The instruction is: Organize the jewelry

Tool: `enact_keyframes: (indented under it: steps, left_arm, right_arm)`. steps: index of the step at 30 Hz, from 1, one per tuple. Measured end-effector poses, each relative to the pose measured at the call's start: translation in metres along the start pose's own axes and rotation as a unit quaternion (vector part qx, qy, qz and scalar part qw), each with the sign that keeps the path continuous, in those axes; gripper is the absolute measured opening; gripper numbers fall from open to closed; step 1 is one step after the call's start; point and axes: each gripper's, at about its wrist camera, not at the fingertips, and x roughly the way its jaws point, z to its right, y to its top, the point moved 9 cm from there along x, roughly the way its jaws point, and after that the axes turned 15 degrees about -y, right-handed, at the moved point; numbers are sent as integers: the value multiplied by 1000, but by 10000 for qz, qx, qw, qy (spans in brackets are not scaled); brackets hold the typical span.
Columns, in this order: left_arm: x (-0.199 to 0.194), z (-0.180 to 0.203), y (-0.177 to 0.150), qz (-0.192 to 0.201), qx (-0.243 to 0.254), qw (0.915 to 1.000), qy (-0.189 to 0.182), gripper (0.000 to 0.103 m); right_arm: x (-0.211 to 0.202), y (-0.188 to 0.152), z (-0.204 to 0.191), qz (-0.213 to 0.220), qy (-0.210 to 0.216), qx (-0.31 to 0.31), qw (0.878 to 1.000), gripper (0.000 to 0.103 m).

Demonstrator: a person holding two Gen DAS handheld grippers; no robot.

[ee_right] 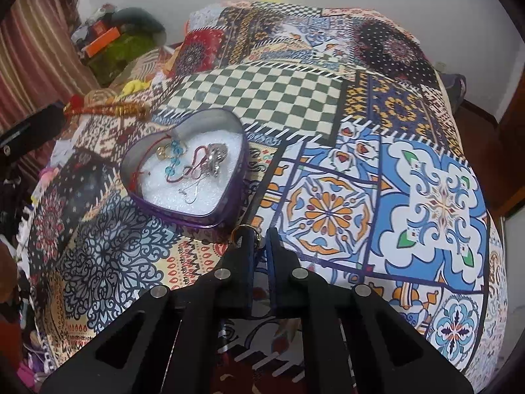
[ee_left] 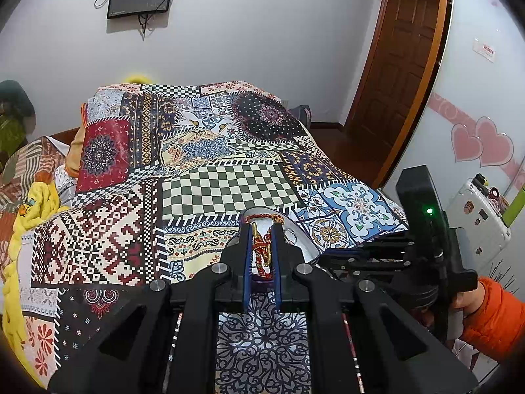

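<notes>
My left gripper (ee_left: 261,246) pinches the red-gold bracelet (ee_left: 262,251) above the heart tin (ee_right: 241,161); my right gripper (ee_right: 259,241), just beside the tin, grips 1 gold ring (ee_right: 242,231). I should lower each slowly inside before releasing.

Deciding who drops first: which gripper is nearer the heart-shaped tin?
Left. The left gripper holds a red-gold bracelet right over the tin; the right gripper, pinching a ring, sits just outside its rim.

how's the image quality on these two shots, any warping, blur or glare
Left wrist view: heavy fisheye bowing of the door frame, dark vignette corners, red-gold bracelet sharp. Right wrist view: the same bulging of the quilt, heart tin sharp, edges soft, no strong glare.
</notes>
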Motion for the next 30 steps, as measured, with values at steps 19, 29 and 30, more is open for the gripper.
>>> enact_keyframes:
  steps: [19, 29, 30]
  left_arm:
    - [19, 2, 14, -9, 123, 9999, -3, 9]
    - [44, -18, -10, -437, -38, 9990, -10, 9]
    - [46, -20, -12, -468, -57, 9989, -22, 9]
  right_arm:
    - [-54, 39, -4, 813, 206, 185, 9963, 6]
    - [-32, 42, -28, 665, 270, -109, 9974, 6]
    - [-31, 41, -28, 646, 262, -130, 9975, 6]
